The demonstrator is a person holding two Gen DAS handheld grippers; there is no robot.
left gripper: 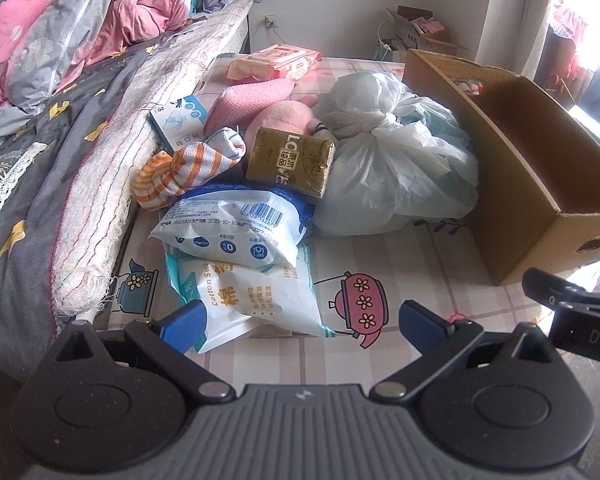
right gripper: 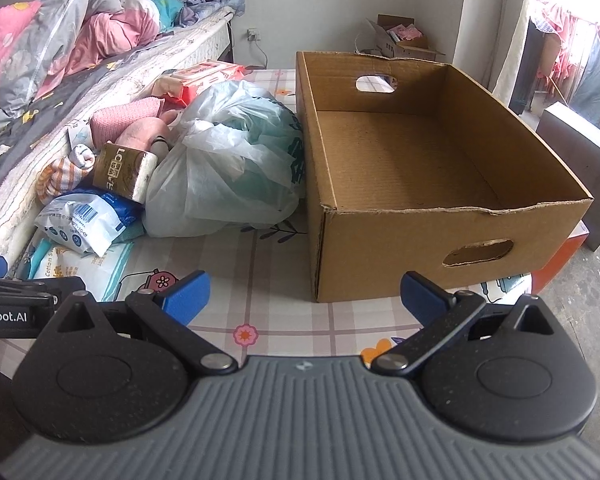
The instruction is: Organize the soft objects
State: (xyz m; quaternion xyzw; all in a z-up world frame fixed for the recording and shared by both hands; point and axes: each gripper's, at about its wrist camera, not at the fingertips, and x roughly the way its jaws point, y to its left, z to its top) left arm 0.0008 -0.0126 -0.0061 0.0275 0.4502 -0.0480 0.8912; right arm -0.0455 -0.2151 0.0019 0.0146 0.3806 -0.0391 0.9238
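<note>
Bed [left gripper: 40, 128] with rumpled pink and grey bedding runs along the left of the scene, its mattress edge bordering a low table [right gripper: 260, 280] covered by a checked cloth with teapot prints. Cardboard box [right gripper: 420, 152] stands open-topped on the right half of the table, interior bare, a hand slot in each end wall. Knotted translucent plastic bag [right gripper: 228, 168] rests against the box's left wall. Beyond it lie a pink plush item [left gripper: 284, 116] and a pink wet-wipe pack [left gripper: 284, 60]. White-and-blue soft packs [left gripper: 240, 228] are stacked near the front of the pile, the lower one labelled cotton swabs. Gold tissue pack [left gripper: 292, 164] leans on the upper pack; an orange-striped sock bundle [left gripper: 188, 168] sits just left of it. Left gripper [left gripper: 300, 320], jaws wide and holding nothing, hovers before the packs. Right gripper [right gripper: 306, 292], equally wide and unladen, faces the box
</note>
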